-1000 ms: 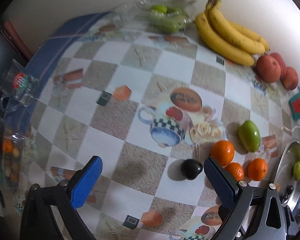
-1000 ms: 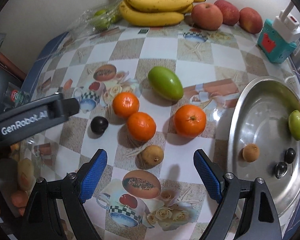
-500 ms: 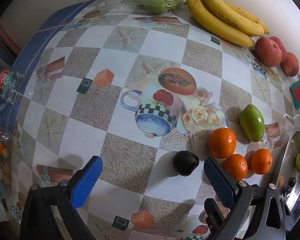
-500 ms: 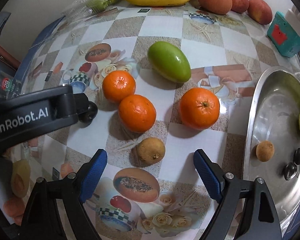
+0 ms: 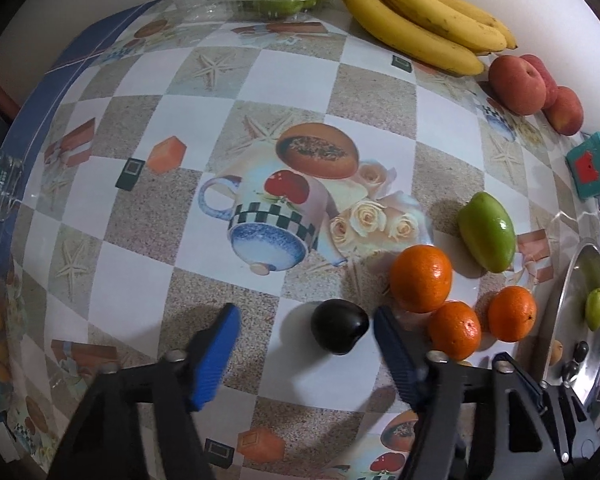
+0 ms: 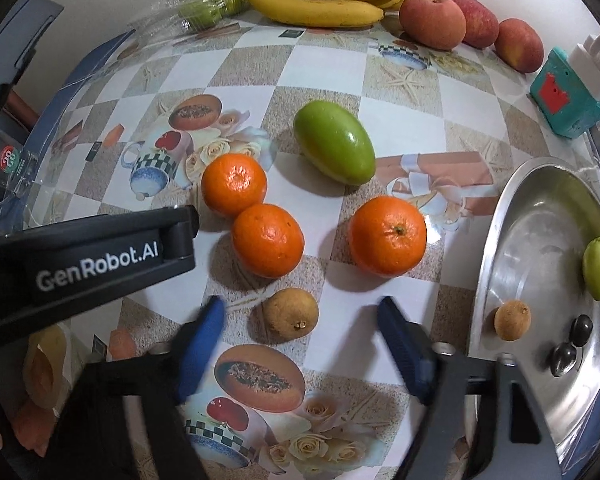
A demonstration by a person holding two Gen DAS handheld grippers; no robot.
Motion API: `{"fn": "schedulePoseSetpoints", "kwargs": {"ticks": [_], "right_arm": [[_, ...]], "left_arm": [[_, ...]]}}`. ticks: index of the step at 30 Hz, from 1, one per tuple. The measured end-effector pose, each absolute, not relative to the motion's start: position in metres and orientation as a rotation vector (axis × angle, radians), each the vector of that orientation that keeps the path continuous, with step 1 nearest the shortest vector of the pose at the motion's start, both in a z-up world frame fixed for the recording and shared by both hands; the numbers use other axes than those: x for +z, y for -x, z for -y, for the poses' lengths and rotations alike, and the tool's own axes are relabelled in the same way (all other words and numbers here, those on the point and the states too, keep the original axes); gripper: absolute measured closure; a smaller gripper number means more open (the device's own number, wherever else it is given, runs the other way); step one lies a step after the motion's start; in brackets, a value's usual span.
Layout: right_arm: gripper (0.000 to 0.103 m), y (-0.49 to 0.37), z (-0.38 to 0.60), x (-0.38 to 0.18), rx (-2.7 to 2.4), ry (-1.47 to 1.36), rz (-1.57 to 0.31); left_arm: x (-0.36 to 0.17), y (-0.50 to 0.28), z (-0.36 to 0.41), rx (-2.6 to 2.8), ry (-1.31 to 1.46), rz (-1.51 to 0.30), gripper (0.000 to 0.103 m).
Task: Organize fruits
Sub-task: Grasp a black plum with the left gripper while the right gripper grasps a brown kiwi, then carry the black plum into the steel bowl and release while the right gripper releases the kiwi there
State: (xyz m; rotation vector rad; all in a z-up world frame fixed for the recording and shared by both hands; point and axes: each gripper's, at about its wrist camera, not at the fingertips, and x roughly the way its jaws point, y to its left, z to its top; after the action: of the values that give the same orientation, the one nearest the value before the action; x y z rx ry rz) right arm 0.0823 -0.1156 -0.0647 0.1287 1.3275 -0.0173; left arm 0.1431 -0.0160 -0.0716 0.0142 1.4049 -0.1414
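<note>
The left gripper (image 5: 304, 334) points down at the table, and its jaws have just been closing around the dark fruit (image 5: 339, 332) at the lower middle of the left wrist frame; the right pad is almost at the fruit, the left pad is apart from it, so nothing is grasped yet. The right gripper (image 6: 298, 330) has also just been closing, with the small brown fruit (image 6: 291, 314) between its jaws but not pressed. Both fruits are round and lie loose, so I judge that a pad arriving first on one side can push its fruit away. The nearest orange (image 5: 454, 330) lies just beside the left gripper's right finger and could be knocked. In the right wrist frame, the left gripper's body crosses the left side, so the two tools may collide. The metal bowl (image 6: 496, 240), at the right edge, already holds some small fruits.
</note>
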Motion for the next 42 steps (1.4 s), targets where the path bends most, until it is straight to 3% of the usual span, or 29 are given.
{"fn": "schedulePoseSetpoints", "kwargs": {"ticks": [3,6,9,11,16,20,32,42], "right_arm": [[0.041,-0.083,0.116,-0.06,-0.017,-0.125,-1.321],[0.054,-0.084,0.117,-0.058,-0.01,-0.139,-1.312],[0.056,-0.085,0.118,-0.054,-0.007,-0.148,-1.303],[0.065,-0.085,0.118,-0.053,-0.004,-0.154,-1.299],[0.066,-0.084,0.118,-0.057,-0.006,-0.161,-1.302],[0.075,-0.083,0.117,-0.057,0.006,-0.162,-1.303],[0.075,-0.078,0.122,-0.048,0.026,-0.188,-1.284],[0.076,-0.069,0.137,-0.007,-0.018,-0.236,-1.174]], "left_arm": [[-0.069,-0.144,0.023,-0.166,-0.007,-1.404,0.051],[-0.069,-0.145,0.032,-0.179,-0.01,-1.402,0.056],[-0.067,-0.145,0.036,-0.185,-0.006,-1.401,0.06],[-0.065,-0.145,0.037,-0.191,0.001,-1.4,0.063],[-0.062,-0.145,0.036,-0.204,0.024,-1.396,0.07],[-0.06,-0.145,0.038,-0.205,0.028,-1.391,0.073],[-0.044,-0.142,0.018,-0.192,0.06,-1.353,0.074],[-0.002,-0.139,0.002,-0.201,0.103,-1.251,0.074]]}}
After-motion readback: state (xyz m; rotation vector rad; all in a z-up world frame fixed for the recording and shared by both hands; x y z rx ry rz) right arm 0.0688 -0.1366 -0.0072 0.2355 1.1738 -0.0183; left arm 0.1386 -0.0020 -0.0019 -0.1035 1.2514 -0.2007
